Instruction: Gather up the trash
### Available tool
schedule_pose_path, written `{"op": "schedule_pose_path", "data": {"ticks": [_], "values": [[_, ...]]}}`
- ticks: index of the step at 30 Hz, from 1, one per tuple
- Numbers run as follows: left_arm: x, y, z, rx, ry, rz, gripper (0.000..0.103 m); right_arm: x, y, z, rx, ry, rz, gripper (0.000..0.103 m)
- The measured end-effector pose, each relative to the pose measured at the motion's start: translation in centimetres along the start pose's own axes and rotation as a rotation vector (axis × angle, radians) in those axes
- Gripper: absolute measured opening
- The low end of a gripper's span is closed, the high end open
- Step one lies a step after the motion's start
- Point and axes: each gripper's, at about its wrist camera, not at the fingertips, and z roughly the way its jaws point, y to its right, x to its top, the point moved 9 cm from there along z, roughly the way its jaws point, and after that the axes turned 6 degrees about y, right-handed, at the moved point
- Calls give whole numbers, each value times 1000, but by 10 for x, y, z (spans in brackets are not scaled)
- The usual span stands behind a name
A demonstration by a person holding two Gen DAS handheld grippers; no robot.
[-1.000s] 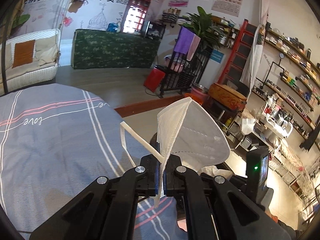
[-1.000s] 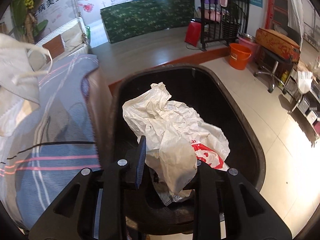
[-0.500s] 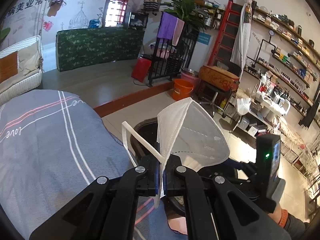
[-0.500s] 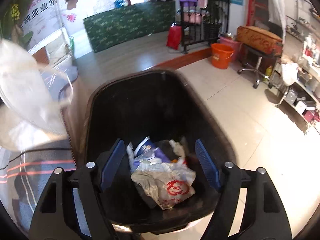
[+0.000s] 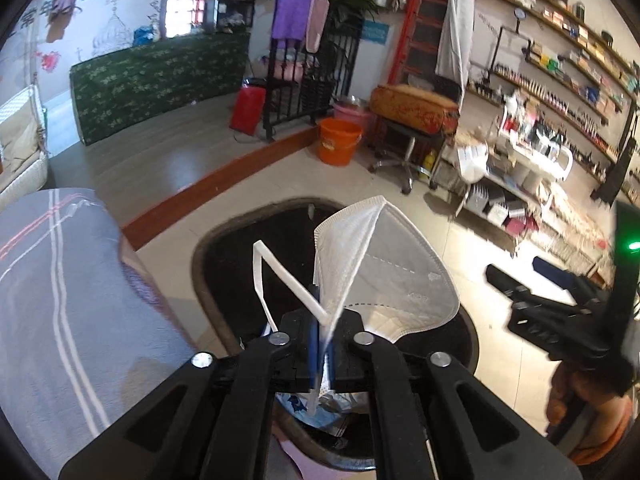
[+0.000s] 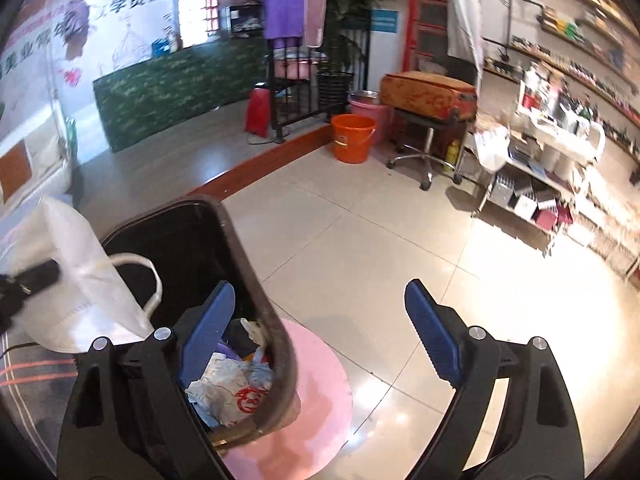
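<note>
Mask first: your left gripper has the white folded face mask by its folded edge, standing up between the blue pads, directly over the black trash bin. Your jaws there are starting to open, and a thin gap shows beside the fabric, but the mask is still caught between them. Its ear loop sticks out toward ten o'clock. No printing on the mask can be read; only stitched lines show.

Seen from your right wrist, the same mask hangs at nine o'clock over the bin. Your right gripper is spread wide and opening further, with nothing between the pads; its left finger sits above the bin's inside and its right finger is over the floor tiles. Down in the bin lies a crumpled white bag with a red printed emblem, too creased to read.

Outward, a pink round mat lies under the bin, touching its base. At twelve o'clock stands an orange bucket with a small unreadable label. The wall poster at eleven o'clock carries Chinese characters, among them "学员". At nine o'clock in your left view is the striped grey bedcover.
</note>
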Motion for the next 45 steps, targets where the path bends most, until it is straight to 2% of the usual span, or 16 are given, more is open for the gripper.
{"op": "schedule_pose_path", "data": {"ticks": [1,2,3,4,8,11,13,15,18,21,25,29,33,37,41,45], "values": [[-1,1,3,1,-10,3,27,-2,4,-2,-7,-1,2,86],[-2,3,6,-2,-15,5,62,-2,7,-2,-14,2,3,86],[-2,2,5,-5,-4,-1,86,-3,10,-4,-20,5,7,86],[-2,1,2,-10,18,-13,88,-3,12,-5,-23,4,14,86],[-8,-2,-3,-22,-1,-48,93,-5,18,-18,-43,13,28,86],[-5,-9,-21,2,40,-59,97,3,18,-41,-59,68,26,87],[-4,-13,-40,5,82,-52,97,5,13,-61,-66,107,25,91],[-5,-19,-60,50,109,-17,97,7,4,-83,-72,167,24,96],[-2,-28,-92,98,186,21,97,5,-19,-113,-50,224,22,97],[-3,-40,-122,159,240,28,97,2,-55,-144,16,264,13,97],[-15,-66,-164,231,297,-12,97,-11,-106,-191,111,349,-92,97],[-30,-90,-202,303,317,-52,97,-33,-151,-223,261,352,-149,97],[-51,-114,-237,450,334,-61,97,-45,-181,-245,367,356,-185,97],[-64,-122,-253,492,327,-104,97,-40,-193,-260,397,407,-226,97],[-68,-124,-267,526,356,-142,97,-42,-198,-266,415,403,-206,97],[-71,-123,-280,543,395,-164,97,-41,-199,-267,396,404,-208,97]]}}
